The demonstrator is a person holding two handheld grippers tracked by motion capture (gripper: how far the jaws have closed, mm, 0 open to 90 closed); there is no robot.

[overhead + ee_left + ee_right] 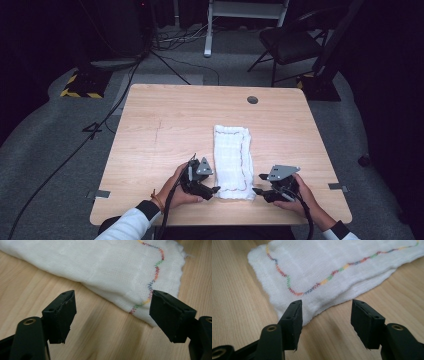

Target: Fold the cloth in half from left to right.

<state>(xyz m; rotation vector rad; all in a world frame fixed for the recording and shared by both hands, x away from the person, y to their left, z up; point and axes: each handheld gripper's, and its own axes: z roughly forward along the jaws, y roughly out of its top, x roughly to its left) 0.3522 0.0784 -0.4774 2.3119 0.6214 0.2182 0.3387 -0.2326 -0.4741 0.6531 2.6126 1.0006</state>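
Note:
A folded white cloth [232,161] with a many-coloured stitched border lies lengthwise on the wooden table [165,130], near its front edge. My left gripper [214,189] sits at the cloth's near left corner, jaws open, nothing between them. In the left gripper view the cloth [112,267] lies just beyond the gripper [112,312], whose right fingertip [170,312] overlaps the cloth's edge. My right gripper [258,184] rests at the cloth's near right corner, also open. Its own view shows the cloth's corner [317,275] just ahead of the gripper [325,317].
A round grommet hole [252,99] marks the table's far side. Beyond the table stand a black folding chair [292,42], a white desk frame [235,15] and cables on the grey floor [60,145].

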